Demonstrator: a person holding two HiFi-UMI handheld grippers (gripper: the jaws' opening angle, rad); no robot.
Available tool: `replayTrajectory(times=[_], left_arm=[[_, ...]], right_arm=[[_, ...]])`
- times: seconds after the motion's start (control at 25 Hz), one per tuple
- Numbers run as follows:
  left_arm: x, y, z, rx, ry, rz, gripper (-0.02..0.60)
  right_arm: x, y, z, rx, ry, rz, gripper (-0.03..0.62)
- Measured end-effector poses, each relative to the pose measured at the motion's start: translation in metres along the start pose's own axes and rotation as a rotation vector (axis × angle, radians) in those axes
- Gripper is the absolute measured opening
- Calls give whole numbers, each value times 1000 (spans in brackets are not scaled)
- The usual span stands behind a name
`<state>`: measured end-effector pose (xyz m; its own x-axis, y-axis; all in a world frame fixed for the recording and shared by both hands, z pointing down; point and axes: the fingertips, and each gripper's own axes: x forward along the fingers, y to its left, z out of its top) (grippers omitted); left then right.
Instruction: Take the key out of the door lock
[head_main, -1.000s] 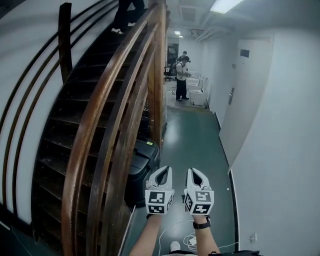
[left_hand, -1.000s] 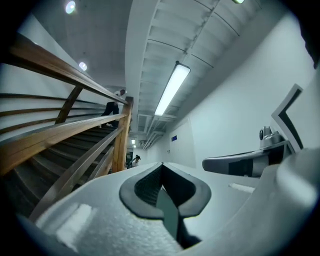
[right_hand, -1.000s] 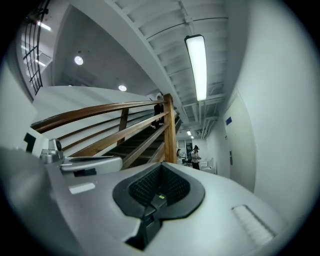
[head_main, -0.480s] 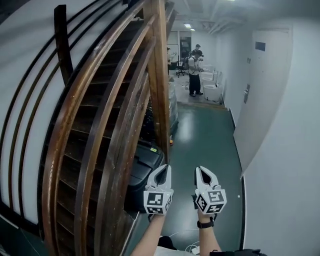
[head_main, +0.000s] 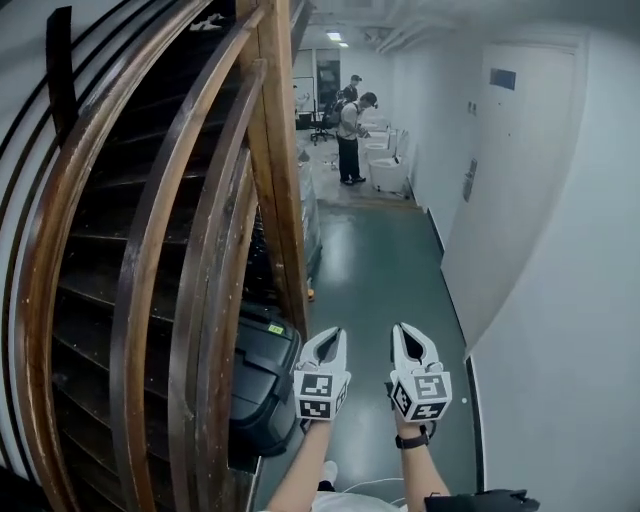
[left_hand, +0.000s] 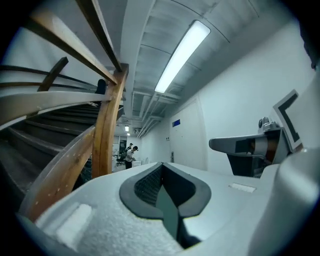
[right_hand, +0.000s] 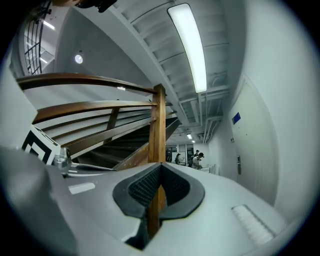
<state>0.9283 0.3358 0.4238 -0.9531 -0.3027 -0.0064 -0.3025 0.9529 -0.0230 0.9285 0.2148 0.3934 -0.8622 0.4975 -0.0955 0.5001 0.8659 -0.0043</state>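
Observation:
A white door stands in the right wall of a narrow corridor, well ahead of me. Its lock plate and handle show as a small dark strip; the key is too small to make out. The same lock plate appears far off in the right gripper view. My left gripper and right gripper are held side by side low in the head view, pointing down the corridor. Both are shut with nothing between the jaws, as the left gripper and right gripper views confirm.
A curved wooden stair railing with a square post fills the left side. A black case sits under the stairs beside my left gripper. Two people stand at the corridor's far end near white fixtures. The green floor runs ahead.
The head view has swung and moved forward along the corridor, so the door now looks nearer. Both grippers stay shut and side by side, a little higher in the view.

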Motion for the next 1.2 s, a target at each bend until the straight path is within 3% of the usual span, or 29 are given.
replayTrajectory(times=[0.24, 0.36, 0.68, 0.92, 1.08, 1.2], left_arm=[[77, 57, 41, 7, -91, -54, -2], [102, 73, 41, 29, -98, -55, -2], [159, 81, 49, 60, -87, -77, -2], [220, 77, 44, 55, -53, -71, 0], [253, 64, 58, 58, -136, -38, -2], [277, 59, 63, 53, -170, -3, 0]], right_arm=[[94, -5, 20, -12, -33, 11, 0], [123, -8, 16, -21, -20, 14, 0], [171, -53, 24, 30, 6, -51, 0], [220, -92, 7, 32, 68, 12, 0], [239, -131, 14, 28, 38, 34, 0], [247, -150, 25, 54, -40, 104, 3]])
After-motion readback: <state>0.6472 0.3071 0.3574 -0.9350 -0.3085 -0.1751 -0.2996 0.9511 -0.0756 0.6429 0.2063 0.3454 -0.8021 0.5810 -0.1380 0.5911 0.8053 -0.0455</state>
